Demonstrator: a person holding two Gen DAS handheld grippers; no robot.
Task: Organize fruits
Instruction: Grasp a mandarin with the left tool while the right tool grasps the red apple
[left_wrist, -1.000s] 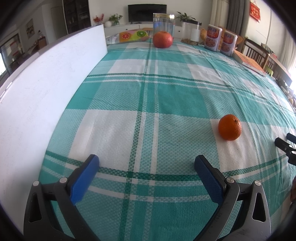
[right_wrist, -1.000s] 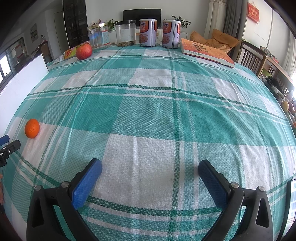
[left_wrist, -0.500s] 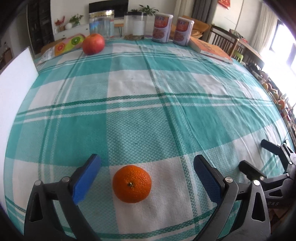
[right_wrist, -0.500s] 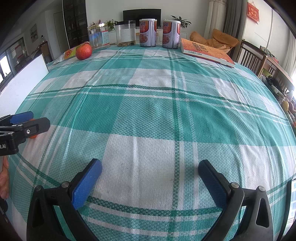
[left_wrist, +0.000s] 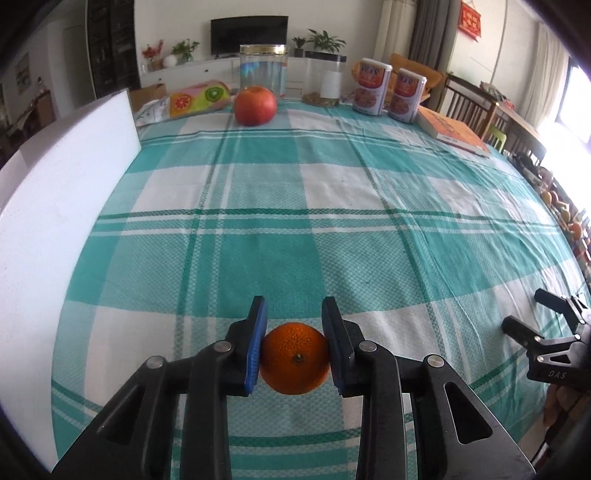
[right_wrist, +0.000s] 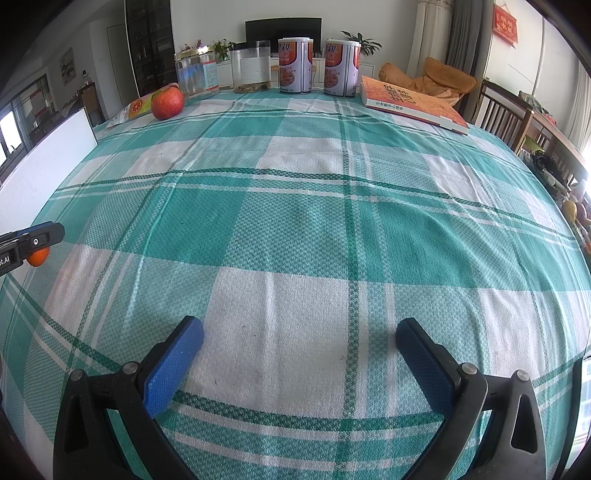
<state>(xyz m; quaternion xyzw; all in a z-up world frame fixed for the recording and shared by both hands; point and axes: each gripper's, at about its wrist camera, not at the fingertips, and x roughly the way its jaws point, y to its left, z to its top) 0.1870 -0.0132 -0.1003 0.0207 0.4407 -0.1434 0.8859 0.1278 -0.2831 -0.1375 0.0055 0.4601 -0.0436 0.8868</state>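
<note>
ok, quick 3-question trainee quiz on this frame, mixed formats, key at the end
1. True or false: the left gripper is shut on the orange.
2. Which fruit sits at the far end of the tablecloth, next to the clear jar? A) banana B) apple C) pear
3. Fill in: the right gripper is ____ and holds nothing.

Key:
1. True: both blue pads press on the orange's sides.
2. B: the red apple.
3. open, over bare cloth.
</note>
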